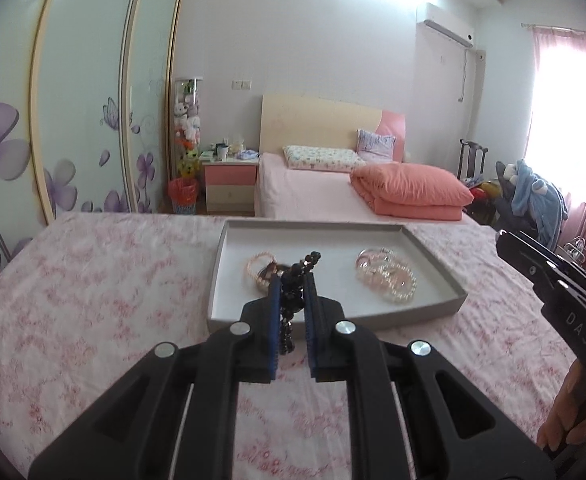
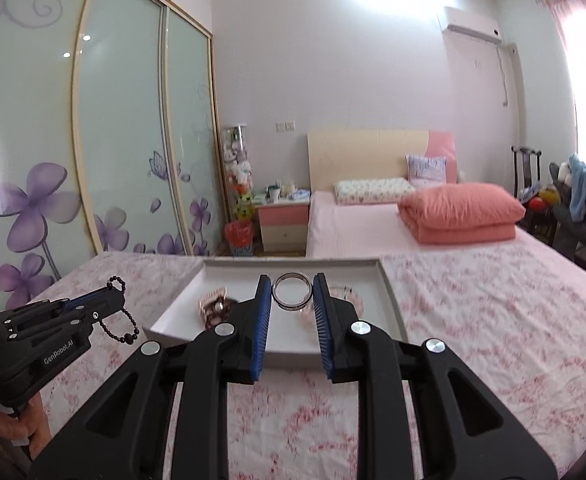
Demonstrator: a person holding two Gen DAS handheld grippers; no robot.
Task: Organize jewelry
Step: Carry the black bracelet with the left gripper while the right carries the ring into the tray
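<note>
A black bead bracelet (image 1: 293,296) is pinched between the blue pads of the left gripper (image 1: 292,280); one loop of beads sticks up past the fingertips and the rest hangs down between the jaws, clear of the cloth below. In the right wrist view the same bracelet (image 2: 123,312) shows as a small loop above the left gripper (image 2: 111,300) and a longer strand dangling under it, near the tray's left wall.

The right gripper (image 2: 292,292) clamps a dark metal bangle (image 2: 291,292), its ring facing the camera and its two sides touching the blue pads, held above the tray's middle.

The shallow grey tray (image 1: 433,256) lies on a bed covered with a pink floral sheet (image 1: 93,288), near that bed's far edge. In the tray's left half rest a pale pink bead bracelet (image 1: 259,262) and a brownish piece just beside it, partly hidden by the left gripper. In the right half lies a cluster of clear and pearl-like bracelets (image 1: 387,274), touching one another.

A hand (image 1: 569,412) holds the right gripper's handle at the right border of the left wrist view; another hand (image 2: 25,428) grips the left tool's handle in the right wrist view.

Beyond the sheet stands a second bed with a folded coral quilt (image 1: 409,194), a pink nightstand (image 1: 231,186) and a floral sliding wardrobe (image 1: 85,92).
</note>
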